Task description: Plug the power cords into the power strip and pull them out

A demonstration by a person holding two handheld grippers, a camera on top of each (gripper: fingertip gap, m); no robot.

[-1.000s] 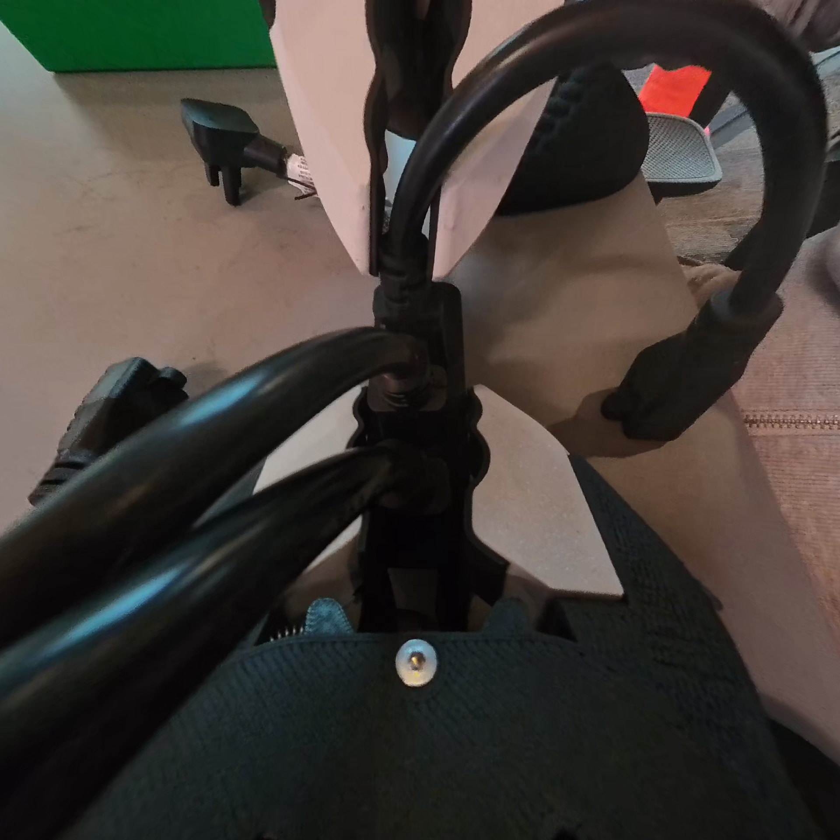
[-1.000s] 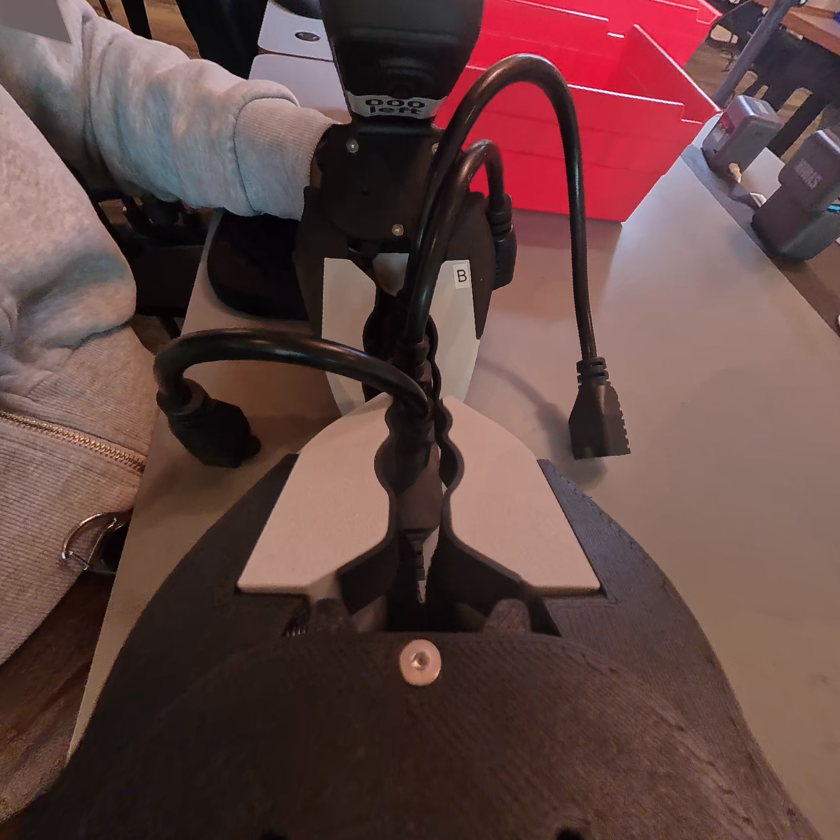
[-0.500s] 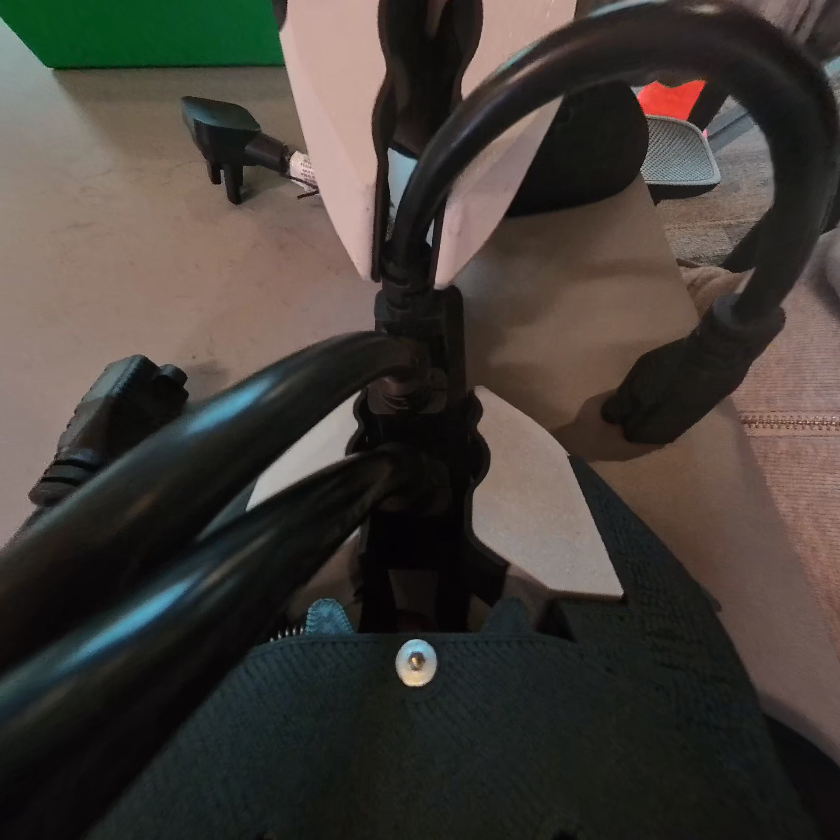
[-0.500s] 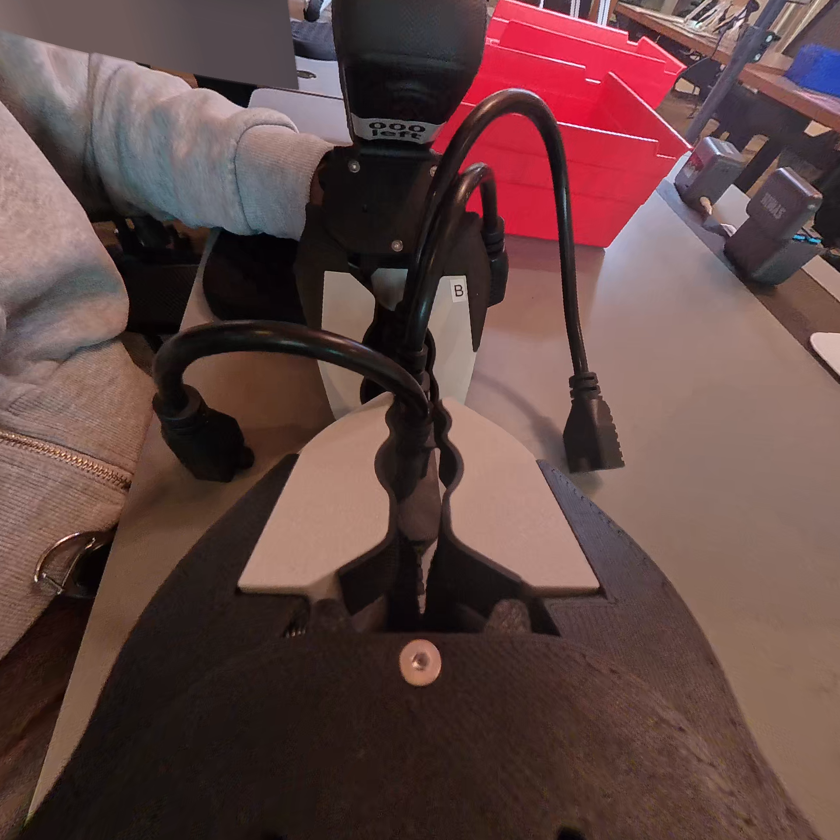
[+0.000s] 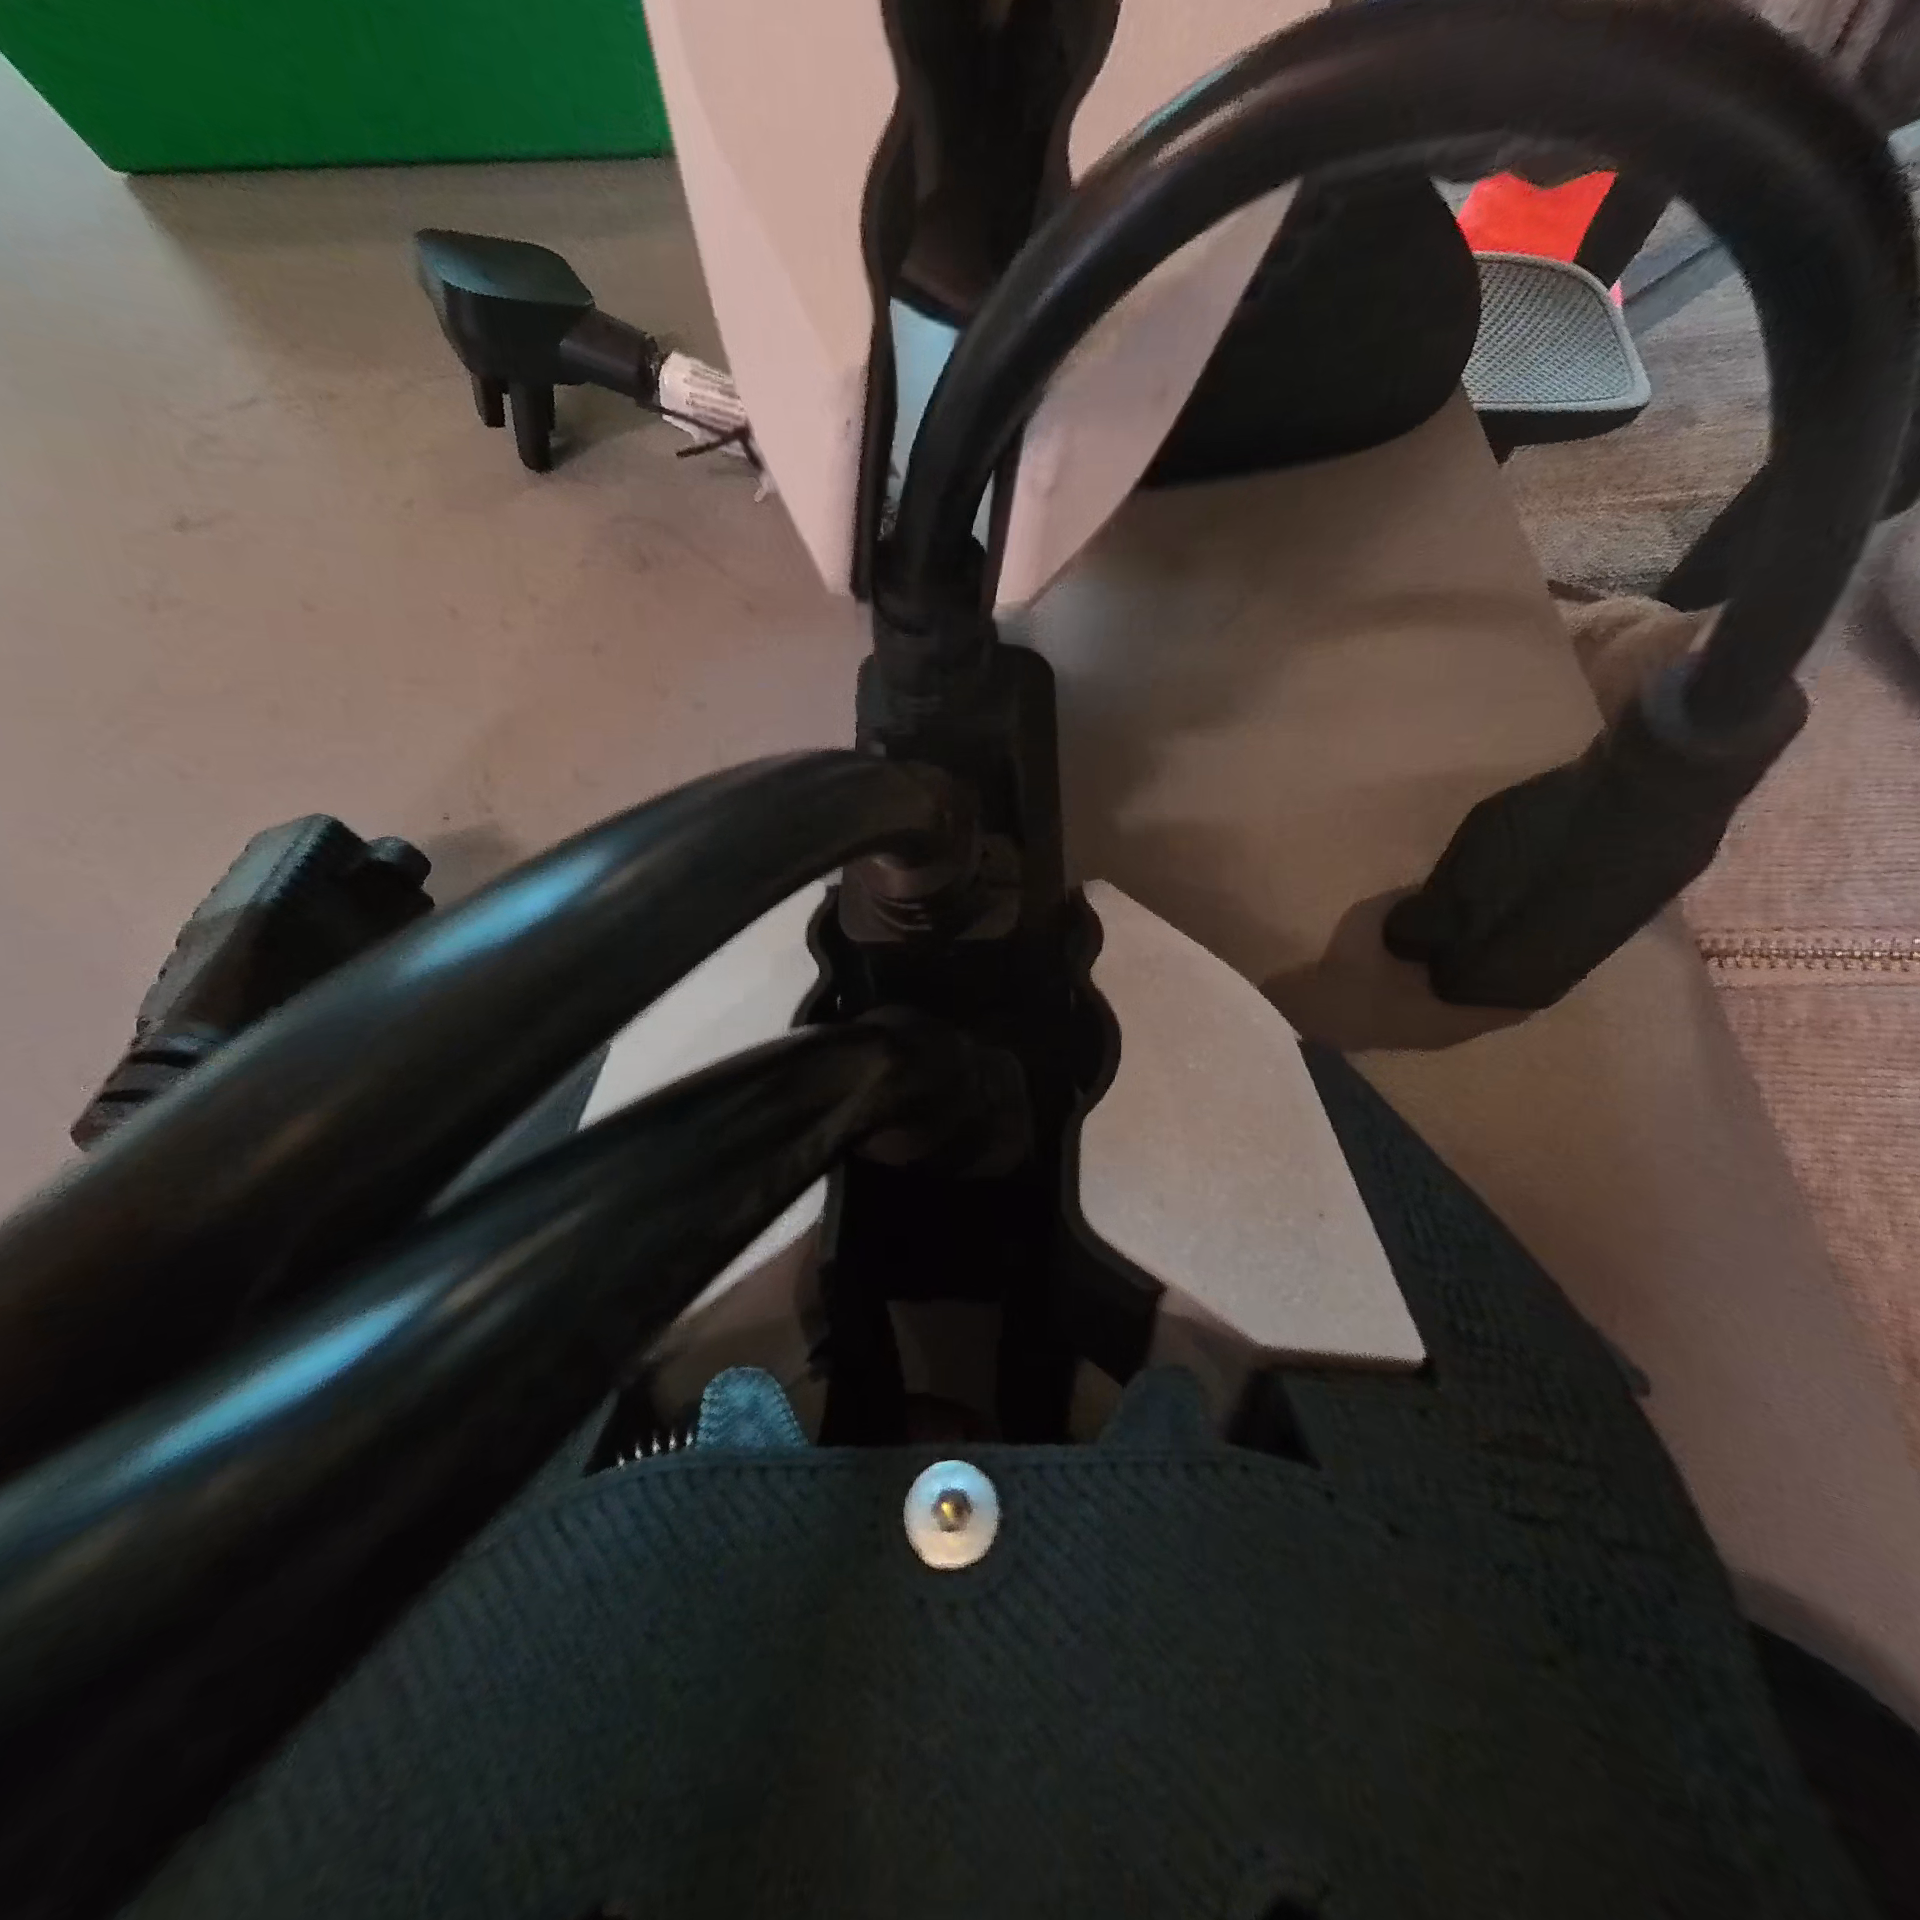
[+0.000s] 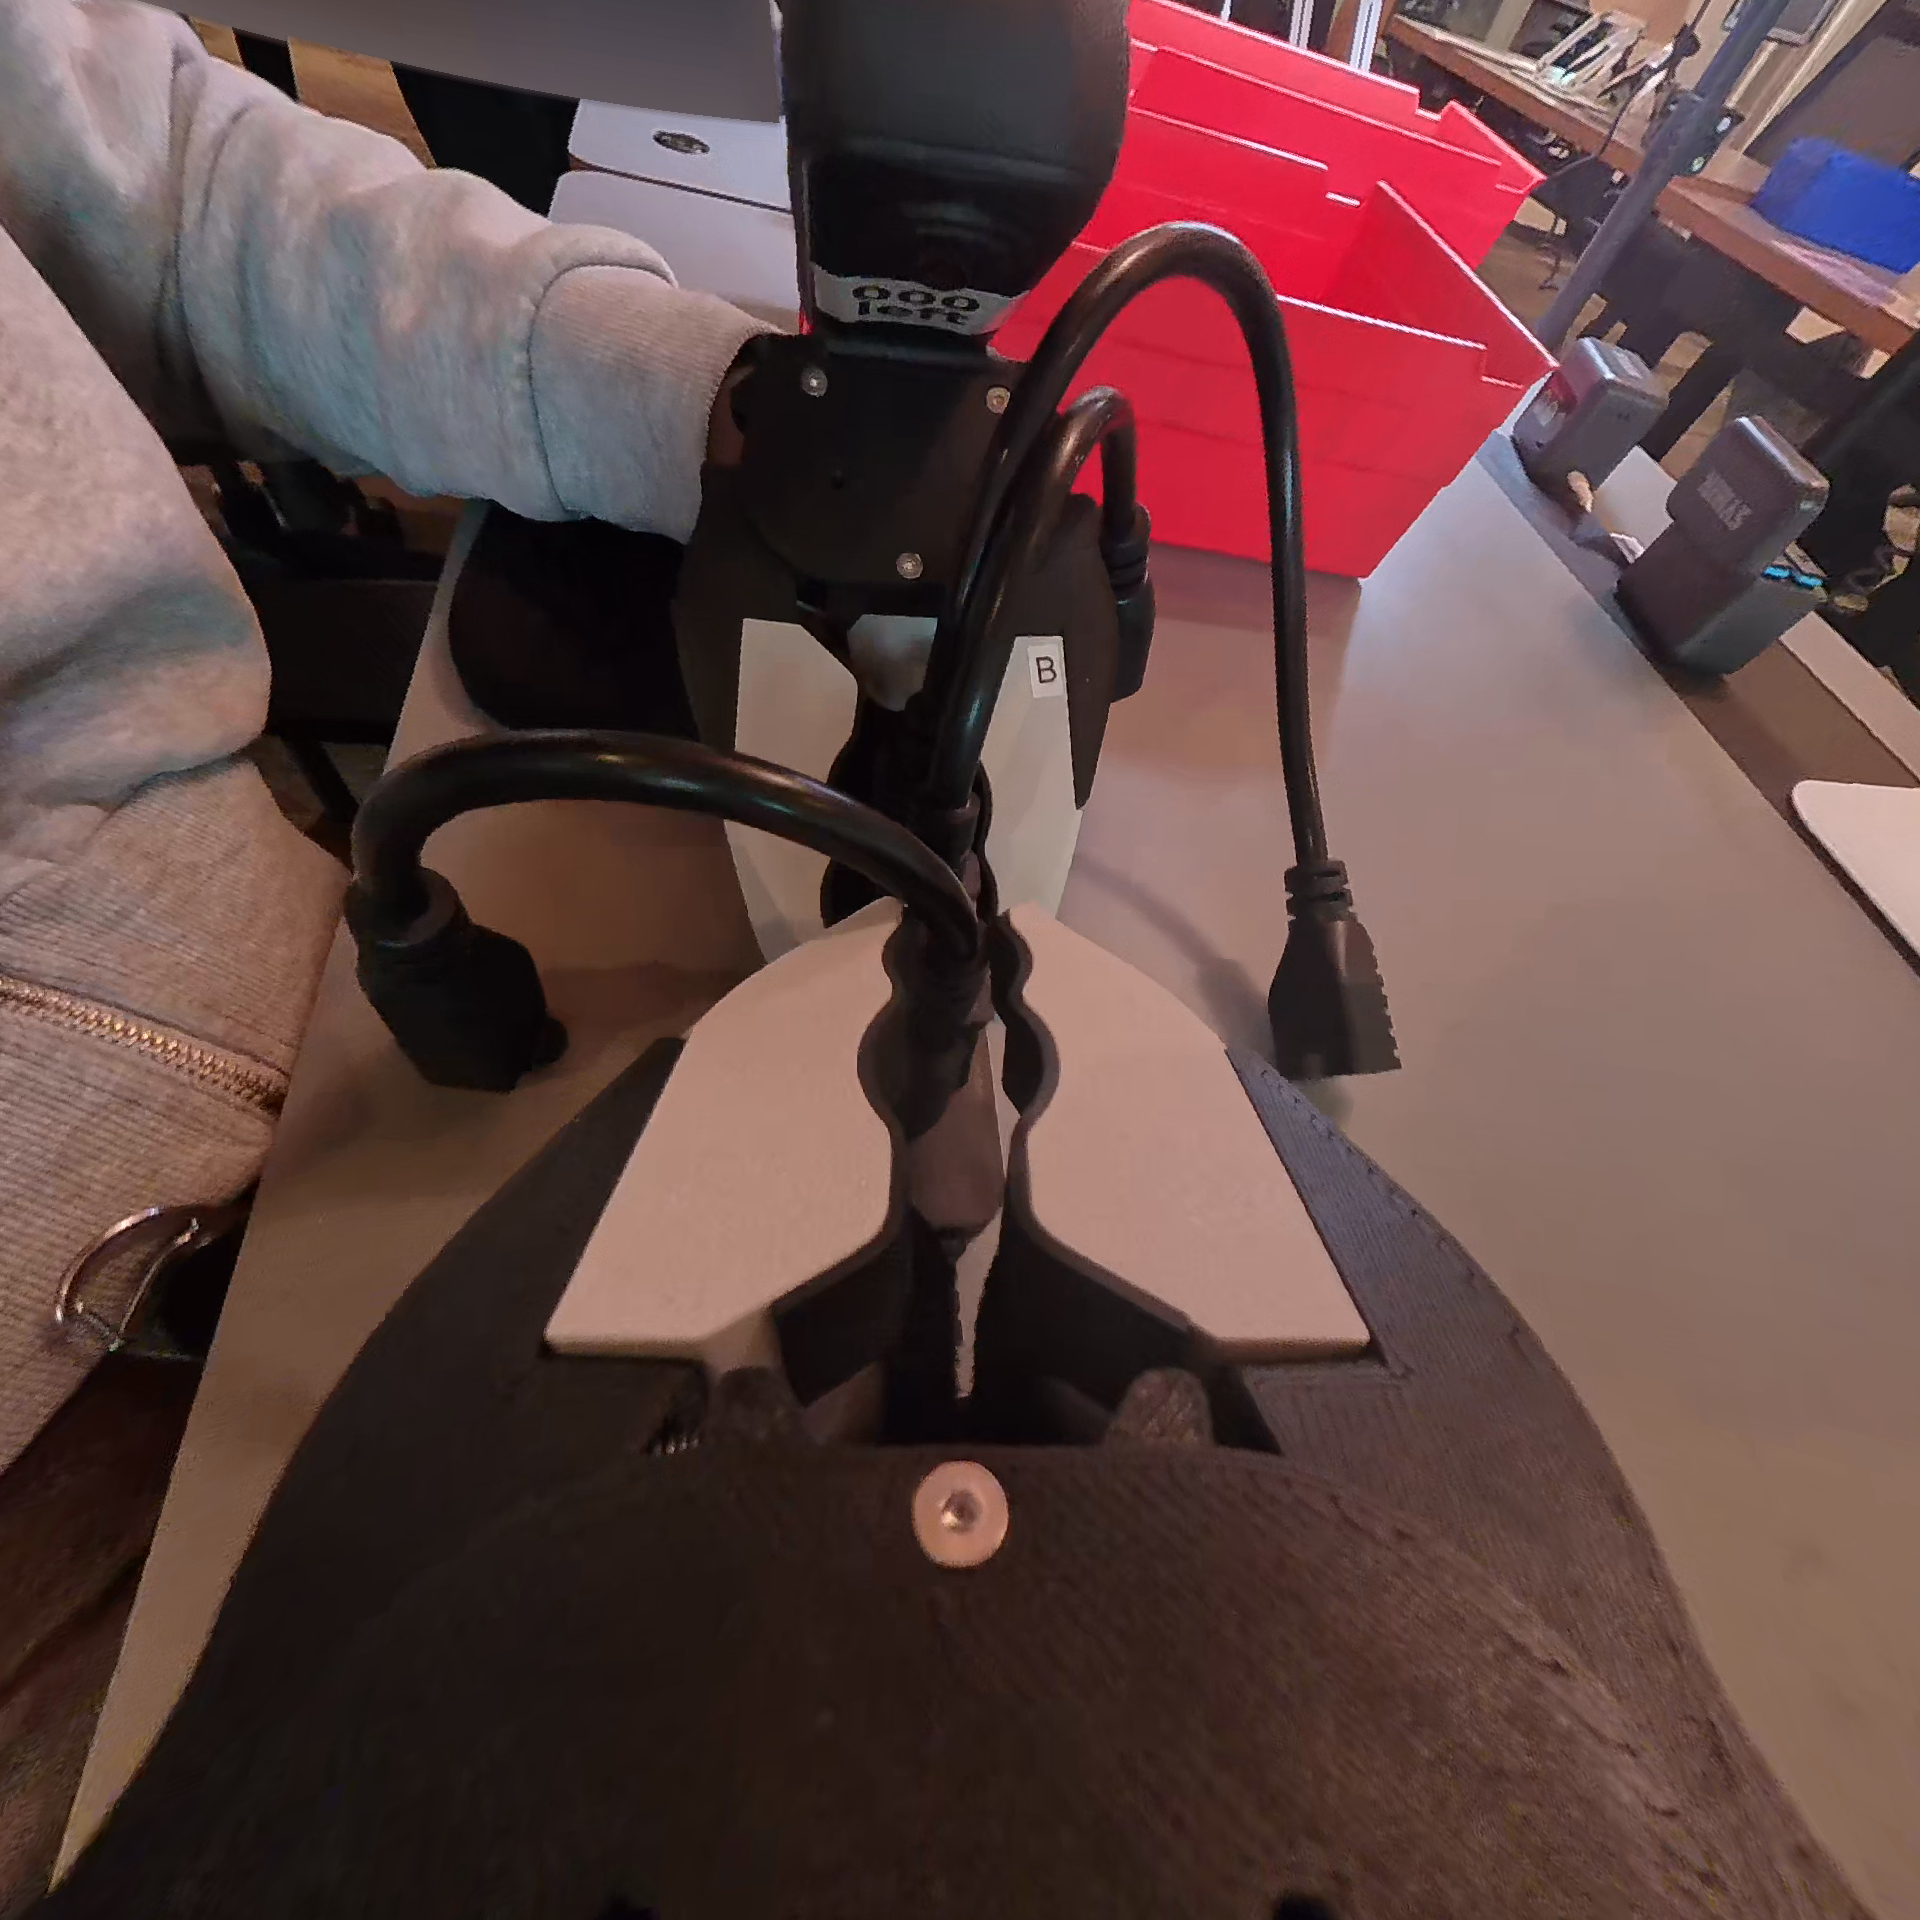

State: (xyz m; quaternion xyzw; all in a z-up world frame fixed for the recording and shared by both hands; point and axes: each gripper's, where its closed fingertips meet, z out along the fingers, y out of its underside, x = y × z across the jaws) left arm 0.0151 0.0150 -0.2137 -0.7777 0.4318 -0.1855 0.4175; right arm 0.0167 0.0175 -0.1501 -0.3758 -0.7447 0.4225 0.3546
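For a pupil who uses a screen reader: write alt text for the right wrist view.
The right gripper and the left gripper, facing it, both clamp a black power strip held above a grey table. Three short black cords arch out of it, their connectors hanging near the tabletop. Red bins stand behind; a grey sleeve enters from the left.

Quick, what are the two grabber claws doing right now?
Left gripper: shut on the power strip.
Right gripper: shut on the end of the same power strip, by a black cord.
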